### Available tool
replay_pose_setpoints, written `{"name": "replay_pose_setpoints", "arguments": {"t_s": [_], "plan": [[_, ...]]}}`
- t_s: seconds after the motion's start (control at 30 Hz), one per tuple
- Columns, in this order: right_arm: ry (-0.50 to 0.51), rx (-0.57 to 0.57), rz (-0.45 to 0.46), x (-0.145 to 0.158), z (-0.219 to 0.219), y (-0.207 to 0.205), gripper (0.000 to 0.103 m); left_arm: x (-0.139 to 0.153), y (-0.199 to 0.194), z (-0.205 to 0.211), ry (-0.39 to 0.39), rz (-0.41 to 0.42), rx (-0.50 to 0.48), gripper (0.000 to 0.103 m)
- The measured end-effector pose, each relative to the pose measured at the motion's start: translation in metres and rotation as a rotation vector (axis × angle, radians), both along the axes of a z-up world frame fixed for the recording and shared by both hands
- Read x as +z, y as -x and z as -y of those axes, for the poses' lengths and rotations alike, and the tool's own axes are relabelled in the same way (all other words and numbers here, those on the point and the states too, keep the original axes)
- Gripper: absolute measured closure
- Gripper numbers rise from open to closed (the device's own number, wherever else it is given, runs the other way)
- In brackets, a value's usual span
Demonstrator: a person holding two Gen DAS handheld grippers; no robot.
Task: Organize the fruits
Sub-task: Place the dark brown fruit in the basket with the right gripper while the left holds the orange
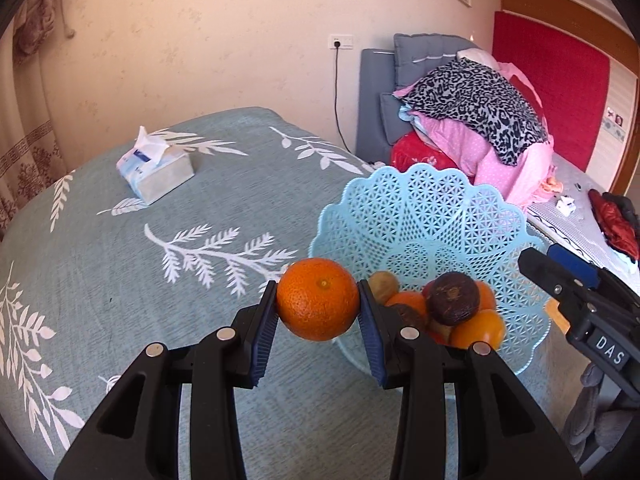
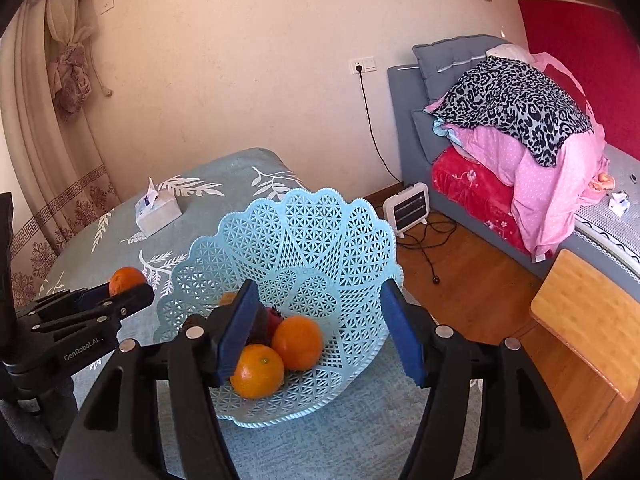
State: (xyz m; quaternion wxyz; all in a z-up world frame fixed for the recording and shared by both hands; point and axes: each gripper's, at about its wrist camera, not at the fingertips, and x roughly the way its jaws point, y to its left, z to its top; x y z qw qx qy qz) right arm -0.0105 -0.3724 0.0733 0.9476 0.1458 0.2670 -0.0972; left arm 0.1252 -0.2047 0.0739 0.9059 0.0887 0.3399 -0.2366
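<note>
While left fingers [image 1: 318, 300] clamped a round orange [image 1: 318, 299] just left of the blue lattice plastic basket [image 1: 432, 216], right fingers [image 2: 318, 334] gaped wide, empty, over it.

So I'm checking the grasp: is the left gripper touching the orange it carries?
Touching. The left wrist view shows the left gripper with both blue pads pressed against the sides of the orange, no gap.
</note>
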Motion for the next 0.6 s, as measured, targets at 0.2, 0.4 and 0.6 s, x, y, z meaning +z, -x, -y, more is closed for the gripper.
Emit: {"name": "replay_pose_setpoints", "arguments": {"t_s": [0.2,0.4,0.6], "plan": [[-0.020,-0.003,0.000,-0.003,0.005,0.002,0.038,-0.005,-0.011,0.027,0.004,-0.018,-0.064,0.064],[-0.018,0.000,0.003,-0.005,0.004,0.000,0.037,-0.011,-0.018,0.044,0.001,-0.030,-0.096,0.064],[-0.014,0.006,0.003,-0.005,0.002,-0.001,0.037,-0.012,-0.017,0.049,0.004,-0.021,-0.109,0.051]]}}
